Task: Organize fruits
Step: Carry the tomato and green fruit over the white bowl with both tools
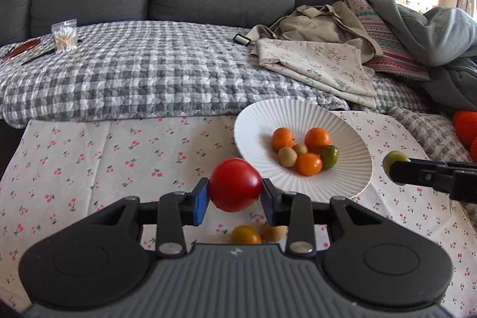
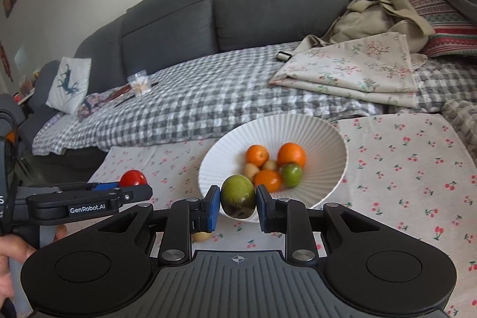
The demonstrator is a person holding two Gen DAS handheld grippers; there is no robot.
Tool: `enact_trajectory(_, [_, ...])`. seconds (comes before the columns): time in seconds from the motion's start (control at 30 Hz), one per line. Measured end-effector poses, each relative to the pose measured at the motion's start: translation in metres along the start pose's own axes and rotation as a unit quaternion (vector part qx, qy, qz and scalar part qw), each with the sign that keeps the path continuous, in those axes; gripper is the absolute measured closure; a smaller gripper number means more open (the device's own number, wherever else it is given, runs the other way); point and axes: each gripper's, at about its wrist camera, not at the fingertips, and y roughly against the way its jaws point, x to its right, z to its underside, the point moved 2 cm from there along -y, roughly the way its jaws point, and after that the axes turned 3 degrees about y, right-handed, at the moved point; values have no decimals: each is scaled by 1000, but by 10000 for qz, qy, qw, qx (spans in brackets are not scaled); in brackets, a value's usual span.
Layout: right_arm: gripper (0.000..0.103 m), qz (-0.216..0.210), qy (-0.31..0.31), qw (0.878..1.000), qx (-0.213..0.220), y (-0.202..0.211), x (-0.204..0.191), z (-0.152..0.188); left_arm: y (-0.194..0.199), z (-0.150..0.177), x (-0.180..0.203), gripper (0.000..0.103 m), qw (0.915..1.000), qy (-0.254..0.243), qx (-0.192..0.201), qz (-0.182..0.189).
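My left gripper point(image 1: 235, 194) is shut on a red tomato point(image 1: 235, 184), held above the cherry-print cloth, left of and nearer than the white ribbed plate point(image 1: 351, 136). My right gripper point(image 2: 238, 206) is shut on a green fruit point(image 2: 238, 195), lifted just in front of the plate's point(image 2: 325, 136) near rim. The plate holds several fruits: oranges point(image 2: 291, 154), small tan ones and a green one point(image 2: 291, 175). In the left wrist view the green fruit point(image 1: 393, 159) shows at the right gripper's tip, right of the plate. The tomato point(image 2: 133, 178) shows at far left in the right wrist view.
Below the left gripper, a small orange-yellow fruit point(image 1: 245, 234) and a tan fruit point(image 1: 272, 232) lie on the cloth point(image 1: 89, 157). Behind the table is a grey sofa with a checked blanket point(image 1: 143, 67), folded floral fabric point(image 1: 322, 64) and a bag. A person's hand point(image 2: 12, 252) grips the left tool.
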Motion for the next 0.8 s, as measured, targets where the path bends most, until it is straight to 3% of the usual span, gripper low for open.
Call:
enact_trajectory(0.5, [78, 643, -386, 9972, 45, -15, 46, -3, -33, -9, 37, 68, 9983, -476, 53, 320])
enact_trajectory(0.8, [79, 641, -338, 9973, -77, -46, 53, -1, -60, -5, 58, 68, 9954, -814, -139, 482])
